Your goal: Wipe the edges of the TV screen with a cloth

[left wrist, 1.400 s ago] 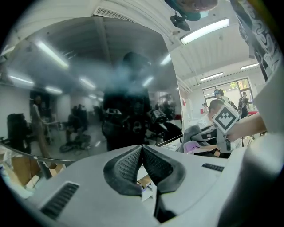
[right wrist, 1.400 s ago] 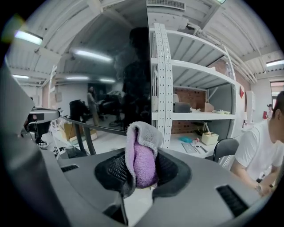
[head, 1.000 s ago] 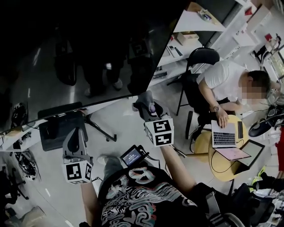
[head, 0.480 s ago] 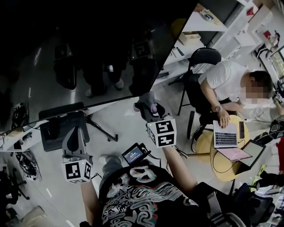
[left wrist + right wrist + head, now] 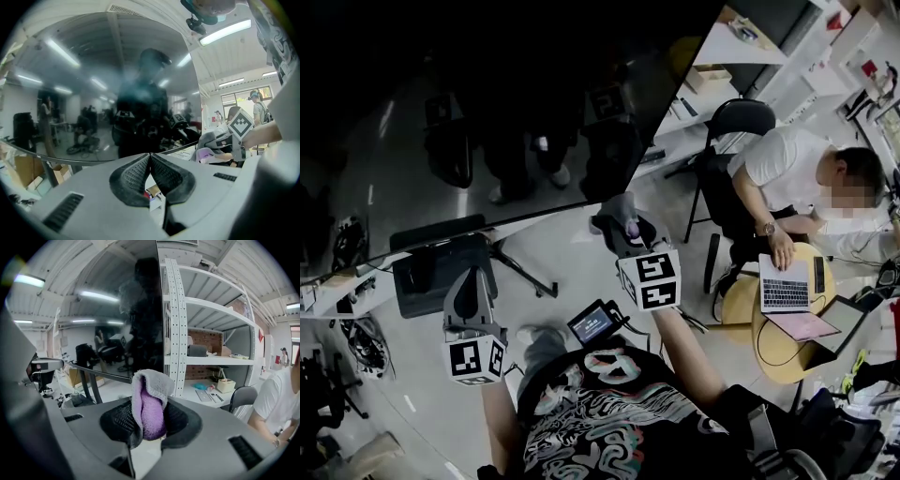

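Head view, with both gripper views. The right gripper (image 5: 623,227) is clamped on a folded cloth (image 5: 629,228), grey outside and purple inside. The cloth sits just below the lower right corner of the TV (image 5: 487,112); contact with the frame cannot be confirmed. The left gripper (image 5: 470,284) has its jaws pressed together on nothing and hangs below the TV's bottom edge, toward 8 o'clock from the cloth.

Orientation: in the right gripper view the cloth (image 5: 150,401) stands with its long axis along the jaws. Its folded end projects past the tips of the gripper (image 5: 148,420) toward 12 o'clock, at the dark TV (image 5: 140,310). From the corner, the bottom edge runs toward 8 o'clock and the side edge toward 1 o'clock.

Risks, as judged:
- **Cloth pulled loose:** only a pinch holds it, so dragging it along the frame could pull it free or unfold it.
- **Scratched glass:** too steep an approach could put the hard jaw tips on the glass, since little cloth projects beyond them.
- **Bumped edge:** the idle left gripper (image 5: 150,164) could knock the bottom edge.
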Motion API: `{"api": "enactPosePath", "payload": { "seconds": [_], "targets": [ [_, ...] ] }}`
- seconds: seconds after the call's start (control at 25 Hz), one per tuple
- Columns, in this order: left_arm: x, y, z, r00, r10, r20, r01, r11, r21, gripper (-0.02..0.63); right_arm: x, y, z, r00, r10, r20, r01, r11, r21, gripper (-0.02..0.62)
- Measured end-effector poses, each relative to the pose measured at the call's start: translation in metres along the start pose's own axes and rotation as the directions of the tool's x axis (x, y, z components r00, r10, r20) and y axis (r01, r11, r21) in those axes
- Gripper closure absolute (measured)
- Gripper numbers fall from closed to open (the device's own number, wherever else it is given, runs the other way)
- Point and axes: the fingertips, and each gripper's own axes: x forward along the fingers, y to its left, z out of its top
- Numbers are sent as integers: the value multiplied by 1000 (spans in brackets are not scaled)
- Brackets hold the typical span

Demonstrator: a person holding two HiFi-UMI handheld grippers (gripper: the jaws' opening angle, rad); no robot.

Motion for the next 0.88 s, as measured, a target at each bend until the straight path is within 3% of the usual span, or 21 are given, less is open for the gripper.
{"api": "enactPosePath", "payload": {
  "seconds": [0.88],
  "targets": [
    [-13,24,0,996,89,29,-89,996,-11,589,3,14,5,999,37,0,-37,999,-8,454]
  ]
}}
